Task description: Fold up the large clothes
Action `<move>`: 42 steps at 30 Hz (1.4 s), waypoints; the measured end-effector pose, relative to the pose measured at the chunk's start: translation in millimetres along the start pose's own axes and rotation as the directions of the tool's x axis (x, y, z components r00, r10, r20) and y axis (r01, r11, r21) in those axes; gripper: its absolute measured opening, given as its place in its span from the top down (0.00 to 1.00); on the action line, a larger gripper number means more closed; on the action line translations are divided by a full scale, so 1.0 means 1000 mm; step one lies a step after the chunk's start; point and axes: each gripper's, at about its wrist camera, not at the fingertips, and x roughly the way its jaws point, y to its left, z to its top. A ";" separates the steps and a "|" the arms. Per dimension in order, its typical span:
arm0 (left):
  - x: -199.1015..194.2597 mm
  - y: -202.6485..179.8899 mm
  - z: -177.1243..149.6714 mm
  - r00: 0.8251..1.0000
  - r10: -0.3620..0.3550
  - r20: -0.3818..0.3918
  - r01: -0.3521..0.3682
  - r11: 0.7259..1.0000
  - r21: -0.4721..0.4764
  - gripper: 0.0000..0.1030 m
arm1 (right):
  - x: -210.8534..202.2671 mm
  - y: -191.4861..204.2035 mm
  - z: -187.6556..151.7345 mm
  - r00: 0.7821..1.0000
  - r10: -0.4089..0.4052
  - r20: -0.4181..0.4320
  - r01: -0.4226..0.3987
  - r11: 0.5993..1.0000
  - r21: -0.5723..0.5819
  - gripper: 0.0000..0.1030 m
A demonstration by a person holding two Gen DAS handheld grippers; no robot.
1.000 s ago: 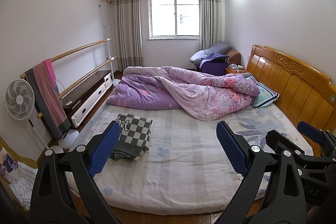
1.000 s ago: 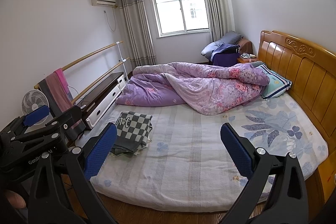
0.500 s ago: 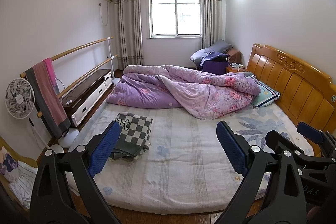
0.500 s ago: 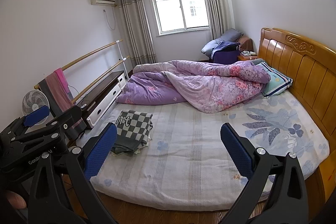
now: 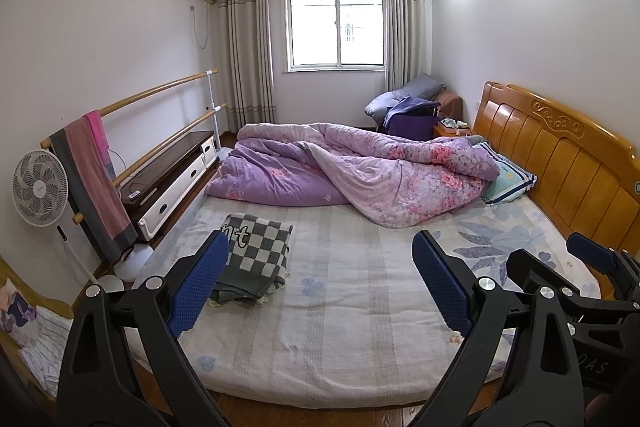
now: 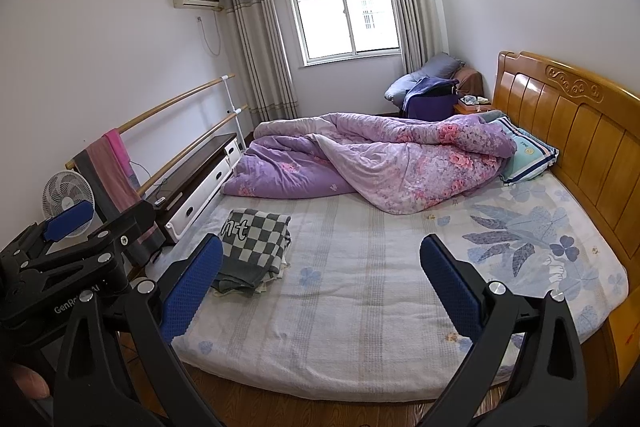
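A folded grey-and-white checkered garment (image 5: 250,255) with black letters lies on the left part of the bed (image 5: 340,327); it also shows in the right wrist view (image 6: 252,247). My left gripper (image 5: 320,287) is open and empty, held in the air before the foot of the bed. My right gripper (image 6: 320,291) is open and empty beside it. The left gripper also shows at the left of the right wrist view (image 6: 68,223), and the right gripper at the right of the left wrist view (image 5: 592,259).
A rumpled purple floral quilt (image 5: 360,171) covers the far half of the bed, with a pillow (image 5: 508,179) by the wooden headboard (image 5: 560,151). A fan (image 5: 38,189), a towel rail (image 5: 96,179) and a low cabinet (image 5: 172,183) stand along the left wall.
Both views have shifted slightly upward and back from the bed. Both grippers stay open. The checkered garment has not moved.
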 end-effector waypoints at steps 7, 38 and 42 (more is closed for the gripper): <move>0.004 0.001 -0.004 1.000 -0.001 -0.002 0.001 1.000 -0.001 0.09 | 0.002 -0.001 0.000 1.000 0.002 -0.002 -0.002 1.000 0.004 0.07; 0.054 -0.049 -0.001 0.996 0.057 -0.063 -0.057 0.998 -0.009 0.09 | 0.042 -0.058 0.010 0.995 0.074 -0.059 -0.073 0.997 0.022 0.07; 0.059 -0.058 0.000 0.995 0.073 -0.070 -0.074 0.997 -0.011 0.09 | 0.048 -0.068 0.011 0.994 0.090 -0.067 -0.089 0.996 0.017 0.07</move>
